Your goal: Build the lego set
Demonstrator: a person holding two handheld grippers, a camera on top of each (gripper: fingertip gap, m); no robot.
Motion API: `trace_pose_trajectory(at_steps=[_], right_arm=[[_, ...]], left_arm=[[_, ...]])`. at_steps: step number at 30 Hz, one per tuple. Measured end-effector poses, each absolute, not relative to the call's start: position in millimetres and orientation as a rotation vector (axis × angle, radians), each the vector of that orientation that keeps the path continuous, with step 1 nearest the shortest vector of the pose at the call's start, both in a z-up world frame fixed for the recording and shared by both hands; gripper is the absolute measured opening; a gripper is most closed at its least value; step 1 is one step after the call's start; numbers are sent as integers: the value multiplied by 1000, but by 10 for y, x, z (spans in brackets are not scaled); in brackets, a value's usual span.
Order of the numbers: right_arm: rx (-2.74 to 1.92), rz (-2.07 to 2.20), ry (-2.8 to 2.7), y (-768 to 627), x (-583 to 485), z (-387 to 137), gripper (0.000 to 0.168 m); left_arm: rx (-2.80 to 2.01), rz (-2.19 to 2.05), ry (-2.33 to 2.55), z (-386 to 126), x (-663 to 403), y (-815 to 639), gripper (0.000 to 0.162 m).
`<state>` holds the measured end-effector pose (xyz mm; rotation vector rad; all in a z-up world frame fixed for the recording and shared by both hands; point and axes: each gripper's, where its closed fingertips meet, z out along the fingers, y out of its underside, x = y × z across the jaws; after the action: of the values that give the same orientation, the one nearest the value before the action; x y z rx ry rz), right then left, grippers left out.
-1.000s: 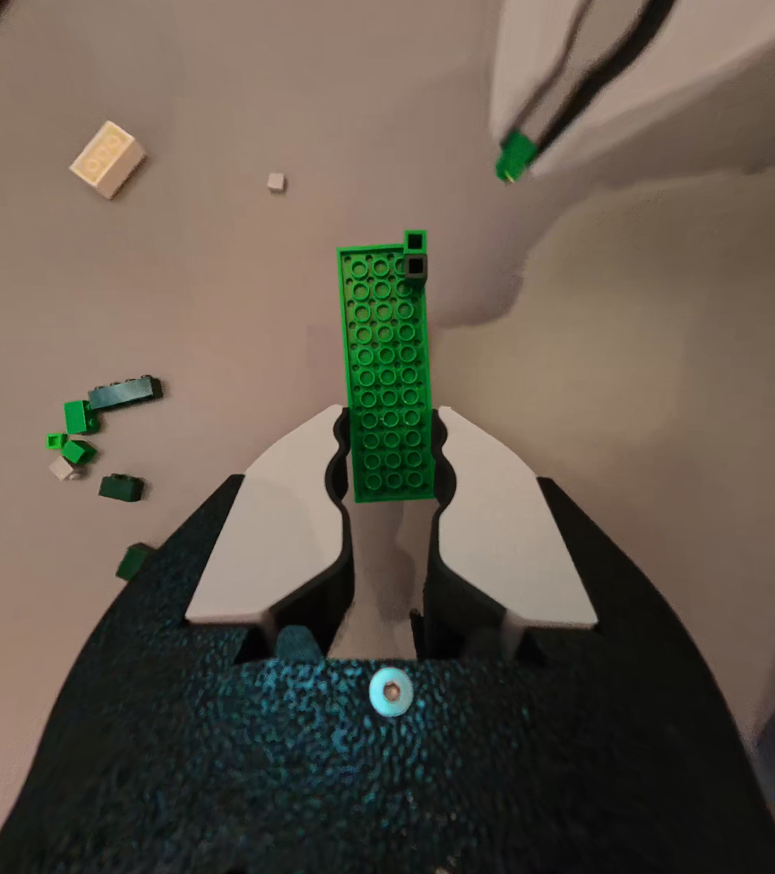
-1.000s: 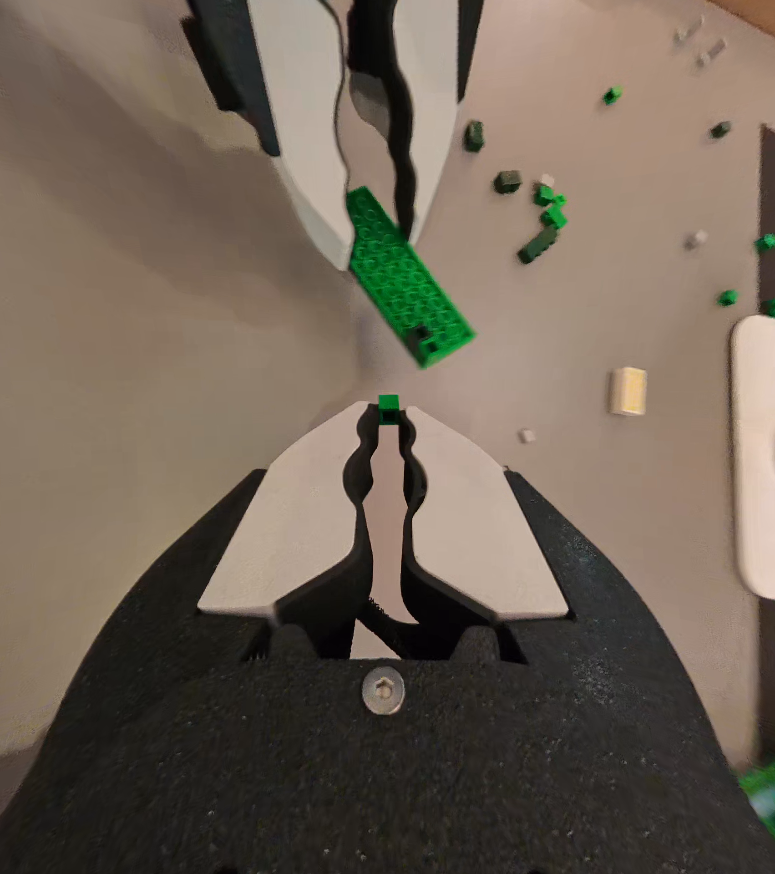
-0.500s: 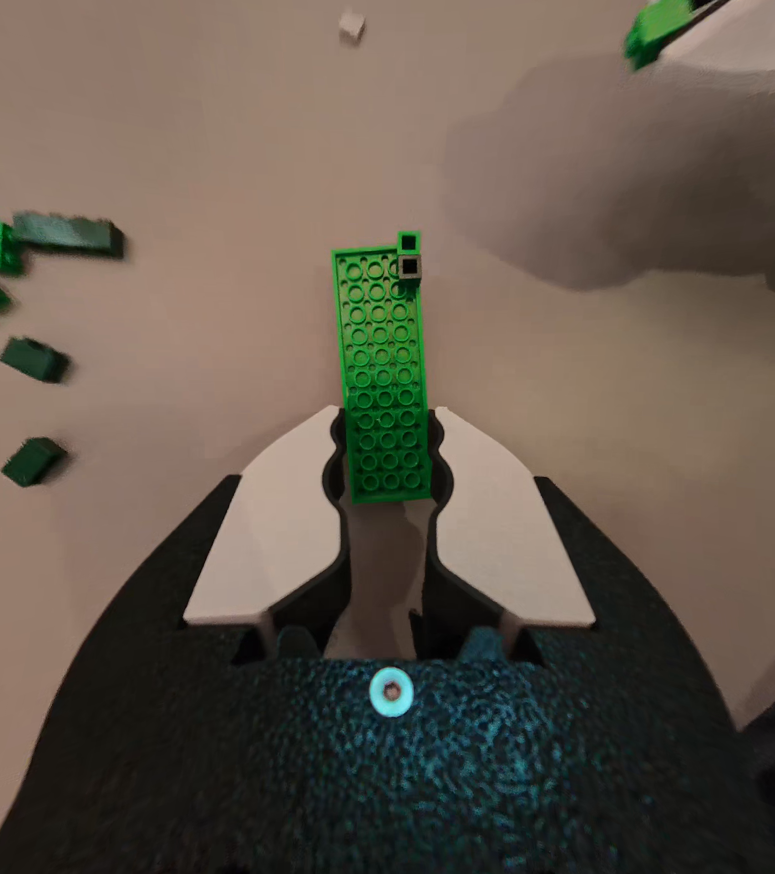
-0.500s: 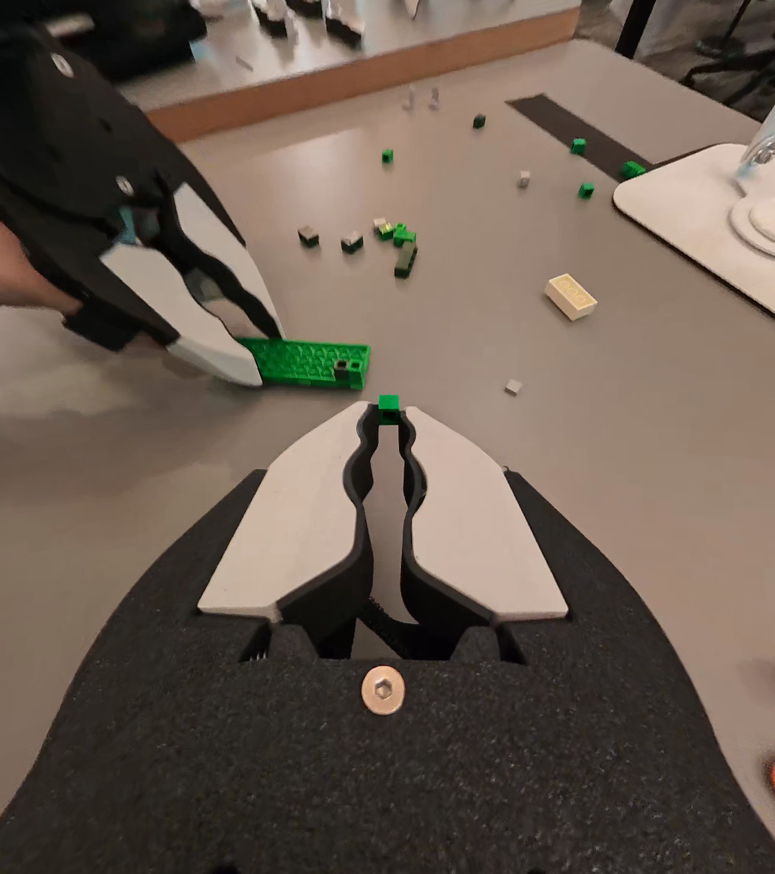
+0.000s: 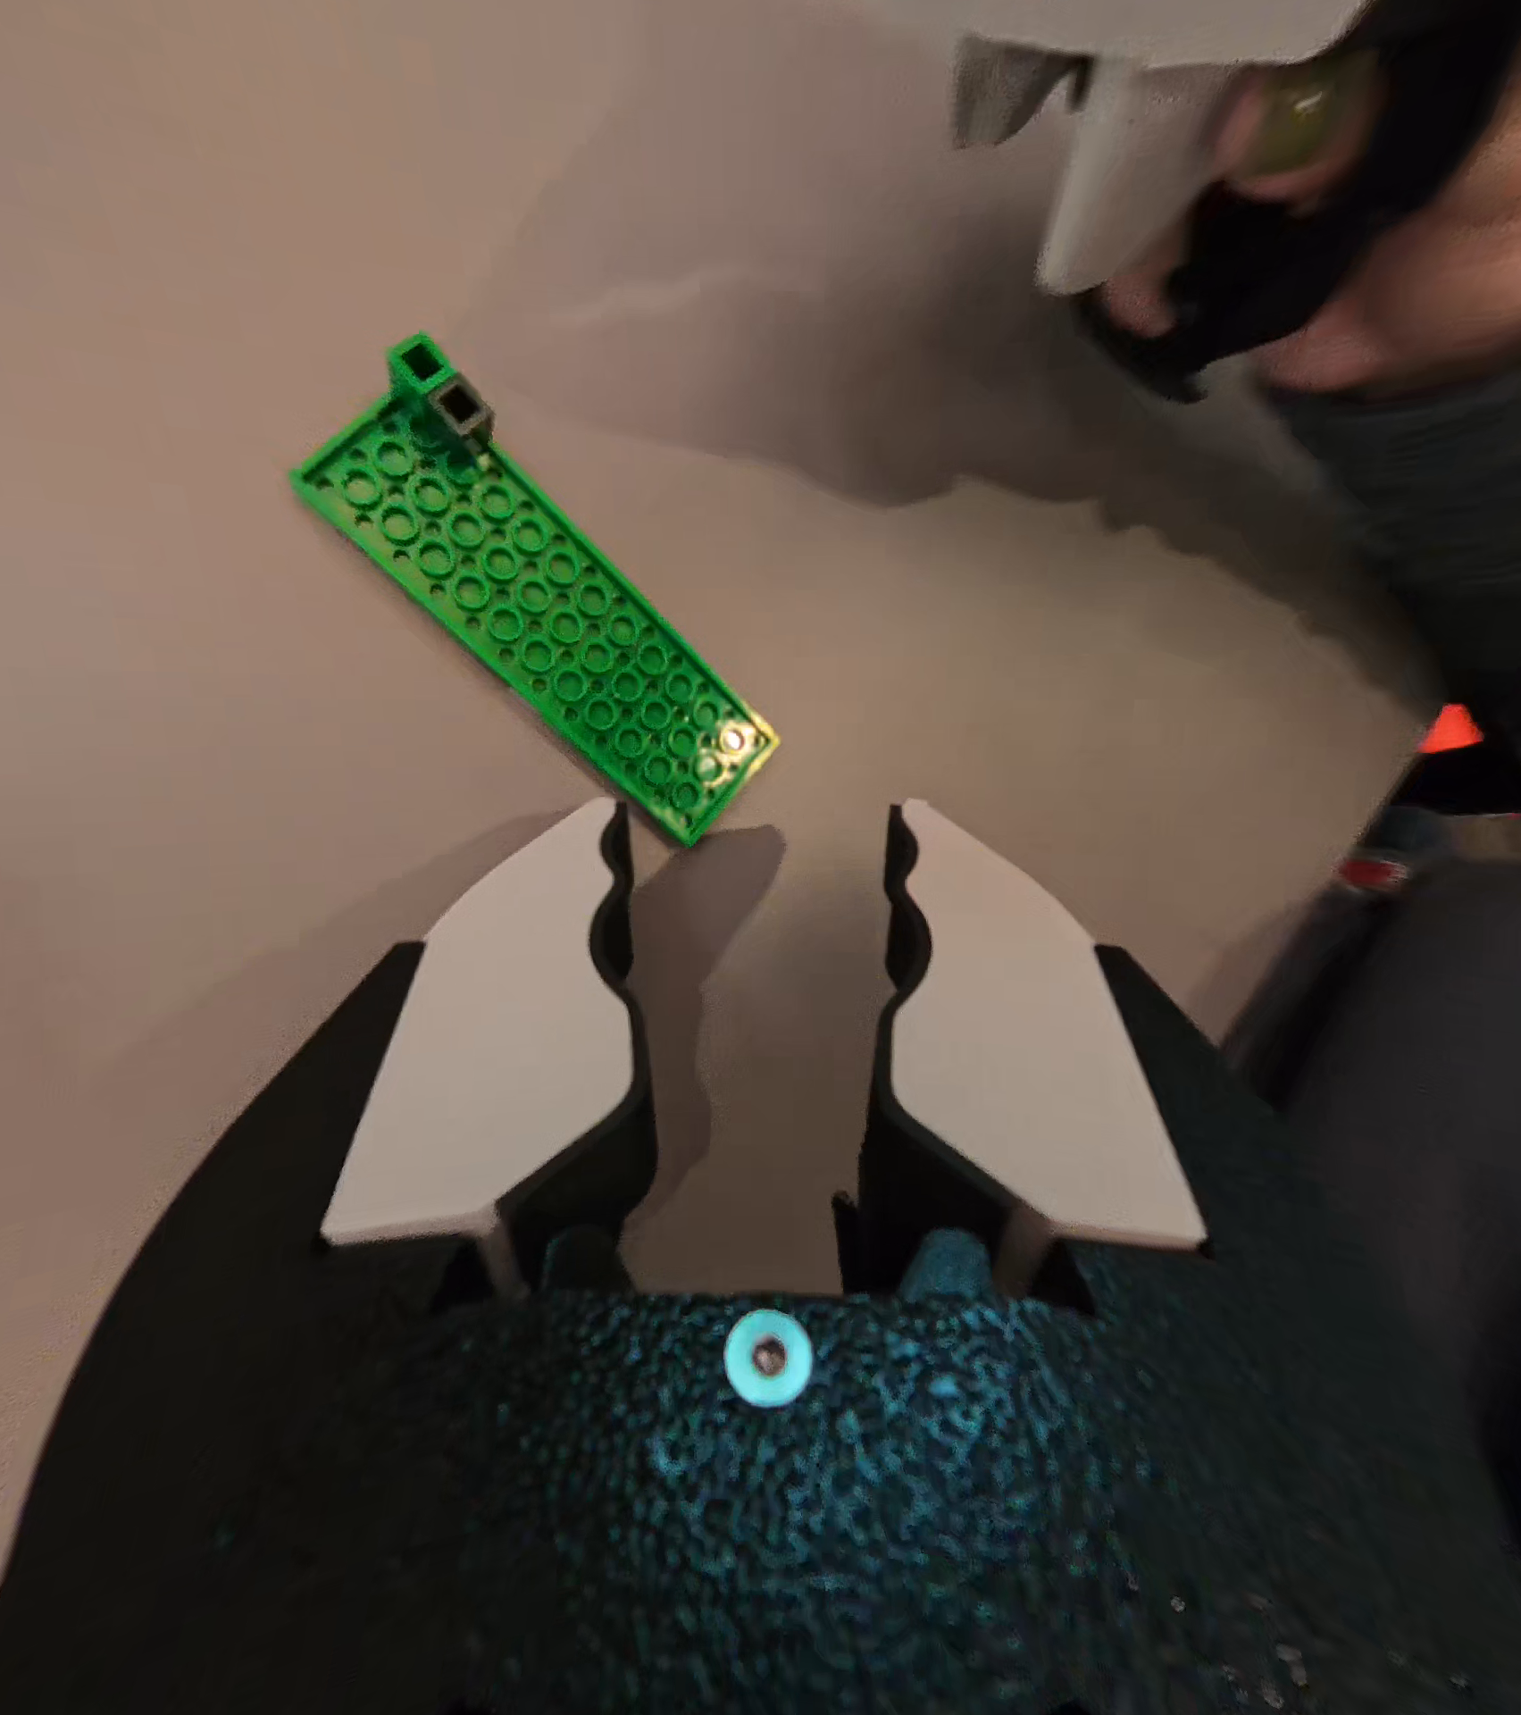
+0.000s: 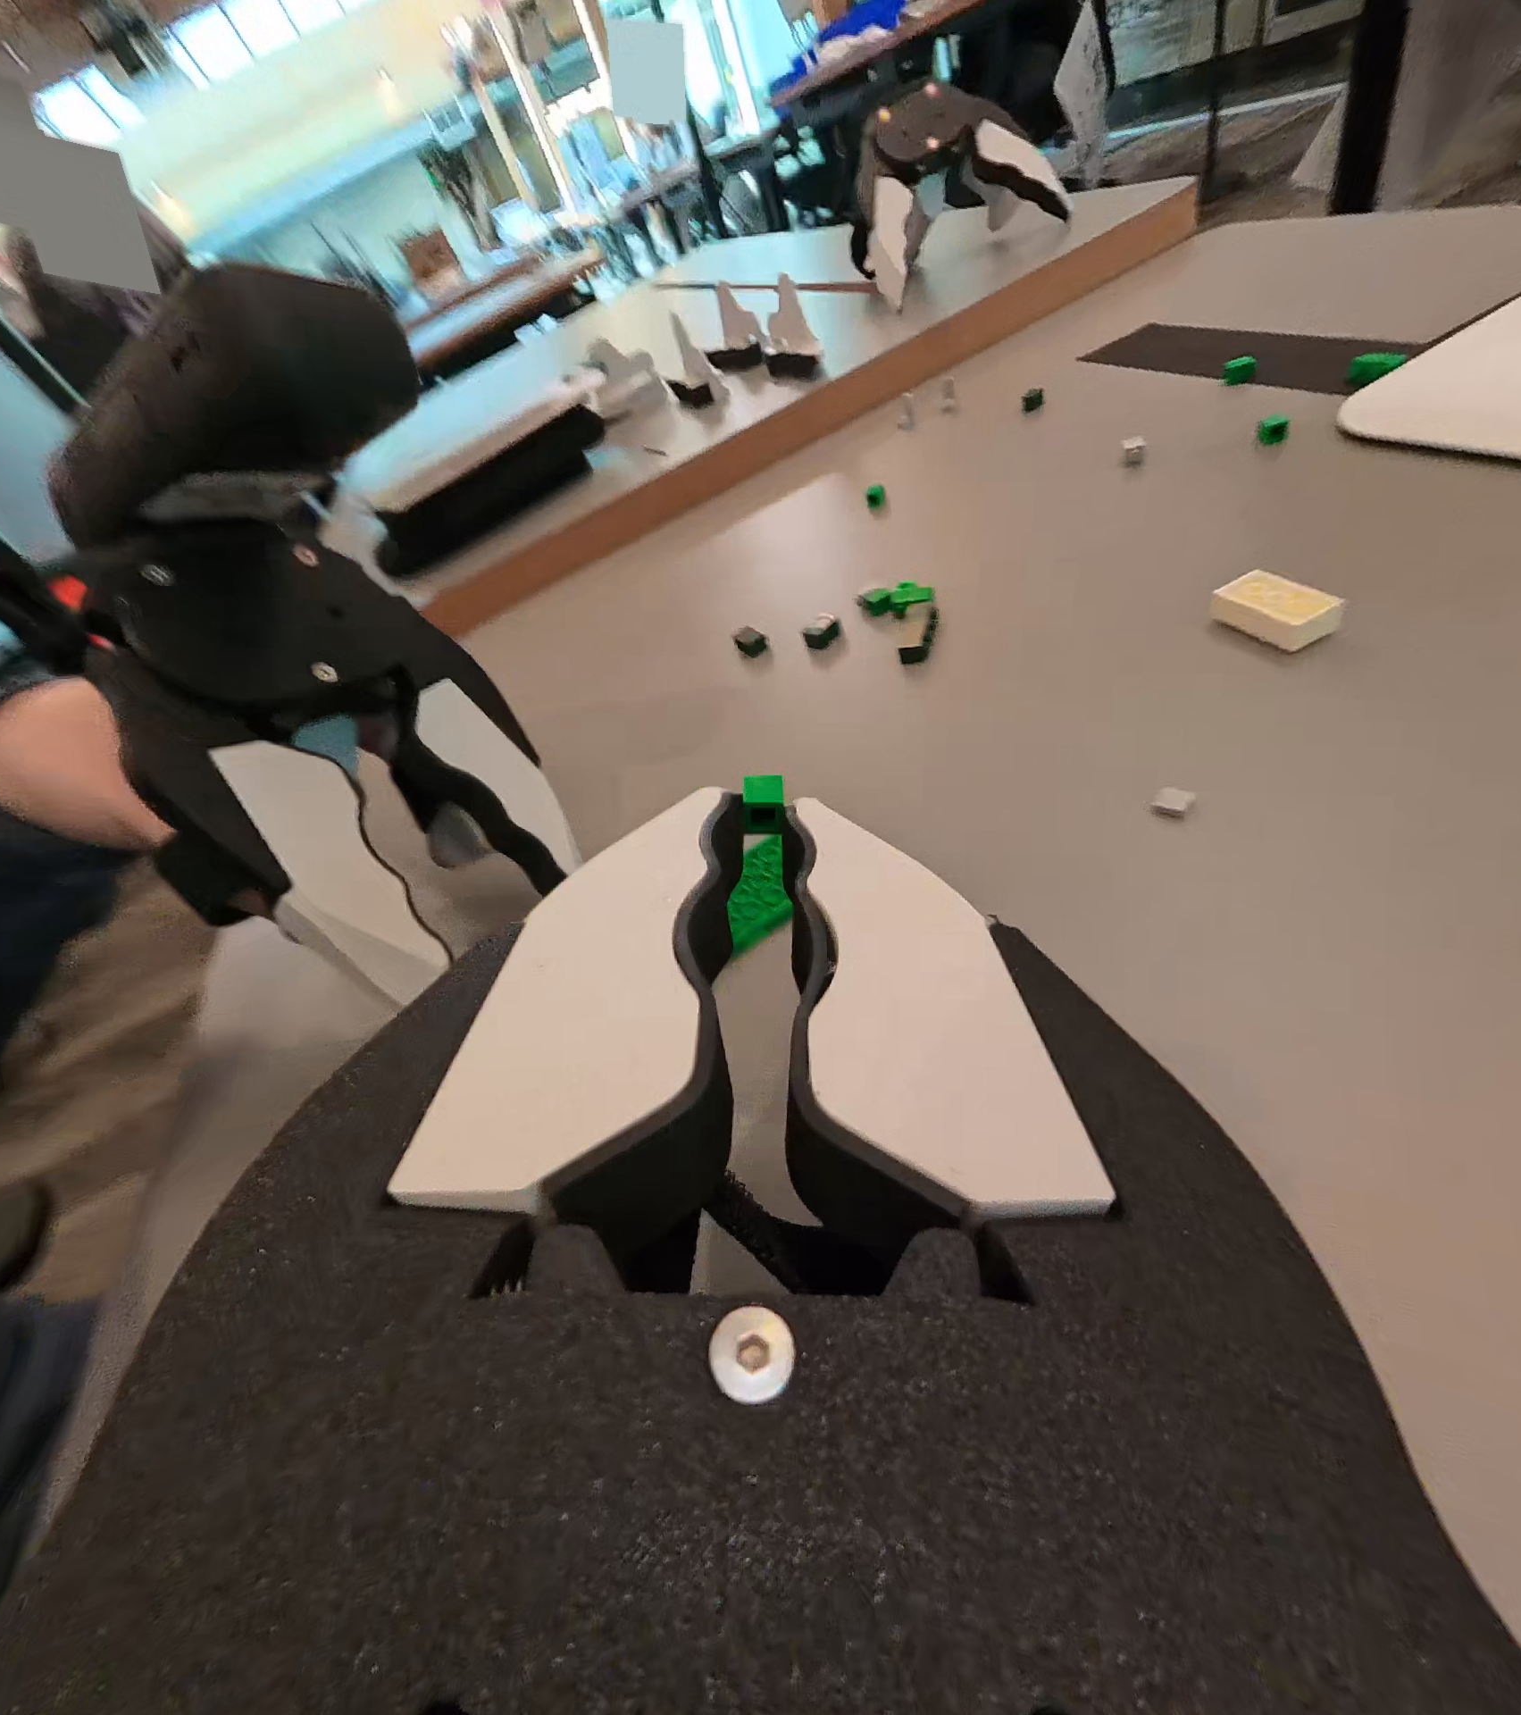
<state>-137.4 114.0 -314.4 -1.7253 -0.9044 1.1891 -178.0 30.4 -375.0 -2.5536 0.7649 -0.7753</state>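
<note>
A long green plate [image 5: 534, 594] lies flat on the grey table, with two small square bricks, one green [image 5: 418, 367] and one dark grey [image 5: 459, 413], at its far end. My left gripper [image 5: 756, 821] is open and empty, just behind the plate's near corner. My right gripper [image 6: 761, 812] is shut on a small green brick [image 6: 763, 800] at its fingertips. A part of the green plate [image 6: 761, 896] shows between the right fingers, below them. The left gripper also shows in the right wrist view [image 6: 292, 668], held by a hand.
Several loose green, dark green and grey bricks [image 6: 900, 612] lie farther out on the table. A cream brick [image 6: 1276, 608] lies at the right, a small grey piece [image 6: 1172, 801] nearer. A white pad [image 6: 1499, 390] is at the far right. The table edge is at the left. The left gripper is farther from the small grey piece [image 6: 1172, 801], some 20 centimetres, than the right, some 12 centimetres.
My left gripper has opened and let go of the green plate, which now lies on the table, turned to the left. My right gripper has swung up with its small green brick.
</note>
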Motion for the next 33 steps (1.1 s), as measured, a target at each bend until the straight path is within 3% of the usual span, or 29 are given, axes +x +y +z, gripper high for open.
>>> trace_pose_trajectory(at_steps=[1, 9, 13, 20, 25, 28, 33], right_arm=[[-1724, 1260, -876, 1125, -1386, -3126, 7], [-1696, 1830, -566, 1211, -1583, -2933, 7], [-1802, 1689, -679, 1164, -1595, -3077, 7], [-2134, 1357, -1160, 975, -1480, -3593, 7], [-2231, 1336, -1212, 973, -1523, -3700, 8], [-2257, 1309, -1246, 927, -1539, -3758, 8], [-2280, 1193, -1308, 874, -1540, -3840, 7]], left_arm=[[-2514, -810, 752, -3709, -1774, 296, 50], [-2327, -1009, 548, -3501, -1899, 404, 53], [-2372, -989, 526, -3595, -1940, 393, 56], [-2312, -1404, 536, -3452, -1823, 331, 87], [-2335, -1442, 402, -3470, -1803, 475, 95], [-2365, -1443, 311, -3509, -1788, 551, 97], [-2360, -1536, 214, -3520, -1706, 641, 86]])
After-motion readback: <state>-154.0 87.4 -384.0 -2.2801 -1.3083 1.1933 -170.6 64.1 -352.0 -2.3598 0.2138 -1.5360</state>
